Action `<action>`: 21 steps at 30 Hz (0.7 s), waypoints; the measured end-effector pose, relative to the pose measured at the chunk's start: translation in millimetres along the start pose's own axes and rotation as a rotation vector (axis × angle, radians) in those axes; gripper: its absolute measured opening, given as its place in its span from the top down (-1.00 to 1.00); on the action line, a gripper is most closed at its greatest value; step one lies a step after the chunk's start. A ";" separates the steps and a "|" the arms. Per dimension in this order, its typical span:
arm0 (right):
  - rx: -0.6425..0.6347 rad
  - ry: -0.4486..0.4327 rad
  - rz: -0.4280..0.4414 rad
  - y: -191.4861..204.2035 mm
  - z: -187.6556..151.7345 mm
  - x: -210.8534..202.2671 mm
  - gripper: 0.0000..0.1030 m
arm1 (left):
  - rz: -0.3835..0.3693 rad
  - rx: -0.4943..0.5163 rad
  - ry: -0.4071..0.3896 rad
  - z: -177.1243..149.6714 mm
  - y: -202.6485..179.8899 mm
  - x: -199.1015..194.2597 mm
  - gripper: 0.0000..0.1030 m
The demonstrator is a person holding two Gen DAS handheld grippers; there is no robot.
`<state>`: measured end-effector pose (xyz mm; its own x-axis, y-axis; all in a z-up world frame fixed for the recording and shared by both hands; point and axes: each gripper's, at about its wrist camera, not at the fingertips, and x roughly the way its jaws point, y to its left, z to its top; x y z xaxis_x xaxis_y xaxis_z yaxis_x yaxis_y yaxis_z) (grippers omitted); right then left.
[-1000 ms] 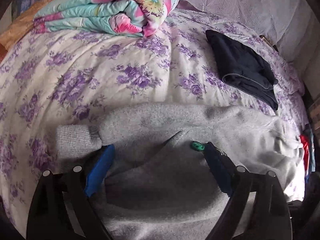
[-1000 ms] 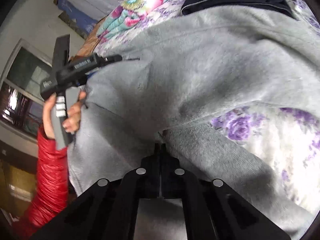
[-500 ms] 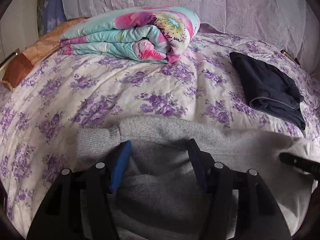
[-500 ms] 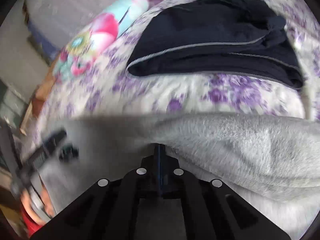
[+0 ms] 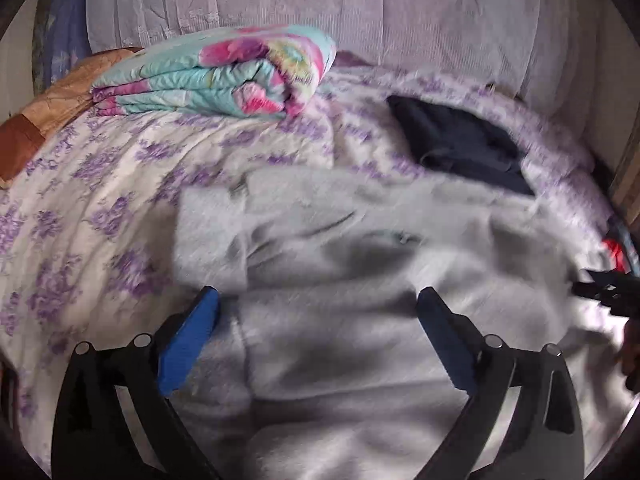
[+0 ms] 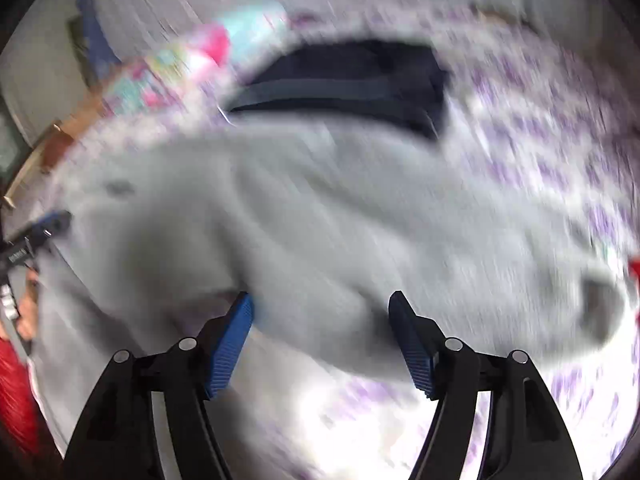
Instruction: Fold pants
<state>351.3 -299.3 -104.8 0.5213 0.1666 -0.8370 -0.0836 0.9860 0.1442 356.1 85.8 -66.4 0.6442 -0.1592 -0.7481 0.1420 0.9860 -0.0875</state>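
Observation:
Grey fleece pants (image 5: 360, 272) lie folded over themselves on the flowered bedspread (image 5: 92, 184), one ribbed cuff at the left. My left gripper (image 5: 317, 294) hovers over the near part of them, its jaws opening wide; grey cloth shows between the blue pads (image 5: 200, 328) but they do not press on it. The right wrist view is blurred by motion. There my right gripper (image 6: 320, 300) has its jaws opening above the grey pants (image 6: 280, 208), and nothing is pinched. The right gripper (image 5: 612, 288) also shows at the left view's right edge.
A folded bright floral quilt (image 5: 224, 76) lies at the head of the bed. A dark folded garment (image 5: 460, 148) sits just beyond the pants, also seen as the dark garment (image 6: 344, 80). An orange-brown cloth (image 5: 52, 108) lies far left. A red sleeve (image 6: 16, 392) shows.
The right gripper went from shut to open and swung across the pants. The left gripper narrowed on the grey cloth, then opened wide, and the pants now lie further ahead of it.

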 end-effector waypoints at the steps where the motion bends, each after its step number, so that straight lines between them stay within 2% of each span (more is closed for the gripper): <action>1: 0.010 -0.039 0.060 -11.8 -10.0 -5.3 -0.33 | 0.003 0.006 0.028 -4.1 3.8 0.7 -0.86; 2: 0.005 -0.054 0.051 -15.7 -16.0 -14.1 -0.10 | -0.002 0.012 0.019 -6.7 6.7 -6.0 -0.87; 3: 0.037 -0.072 0.046 -24.7 -22.6 -27.9 -0.07 | 0.012 0.016 0.016 -10.0 10.3 -10.8 -0.87; 4: 0.089 -0.102 0.076 -35.3 -28.7 -42.6 -0.10 | 0.034 0.012 0.024 -14.9 14.9 -13.2 -0.90; 5: 0.149 -0.136 0.124 -48.1 -34.9 -56.7 -0.17 | 0.017 -0.011 0.042 -21.9 23.5 -13.8 -0.90; 6: 0.215 -0.179 0.150 -65.6 -42.4 -73.5 -0.22 | -0.032 -0.045 0.045 -27.5 31.5 -16.7 -0.90; 8: 0.348 -0.248 0.117 -103.6 -55.3 -95.8 -0.34 | -0.113 -0.124 0.007 -34.0 47.6 -29.9 -0.90; 10: 0.516 -0.275 0.069 -148.6 -67.7 -104.3 -0.34 | -0.161 -0.203 -0.013 -38.6 61.7 -33.9 -0.90; 11: 0.618 -0.275 0.090 -173.0 -73.3 -103.0 -0.34 | -0.192 -0.253 -0.014 -39.4 68.6 -32.4 -0.90; 13: 0.759 -0.252 0.204 -201.2 -77.2 -87.5 -0.34 | -0.227 -0.308 -0.021 -40.1 74.2 -30.9 -0.90; 15: 0.817 -0.241 0.274 -210.1 -69.9 -70.6 -0.37 | -0.212 -0.296 -0.022 -40.7 70.0 -30.8 -0.90; 17: 0.808 -0.244 0.286 -210.5 -51.5 -59.0 -0.73 | -0.151 -0.235 -0.008 -40.5 57.2 -29.1 -0.90; 18: 0.808 -0.254 0.287 -205.3 -42.0 -53.9 -0.78 | -0.113 -0.197 0.003 -38.8 51.3 -26.7 -0.90; 19: 0.805 -0.262 0.269 -200.2 -34.9 -52.1 -0.74 | -0.068 -0.154 0.016 -38.4 43.8 -24.5 -0.90; 20: 0.788 -0.276 0.242 -197.6 -29.2 -53.9 -0.05 | -0.019 -0.107 0.032 -38.2 35.5 -21.4 -0.90; 21: 0.747 -0.303 0.208 -193.6 -23.2 -60.9 0.49 | 0.032 -0.056 0.047 -38.1 27.9 -18.1 -0.90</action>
<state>316.1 -500.2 -94.1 0.7726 0.2307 -0.5915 0.3266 0.6546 0.6818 319.8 118.1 -80.3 0.6115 -0.1262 -0.7811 0.0786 0.9920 -0.0987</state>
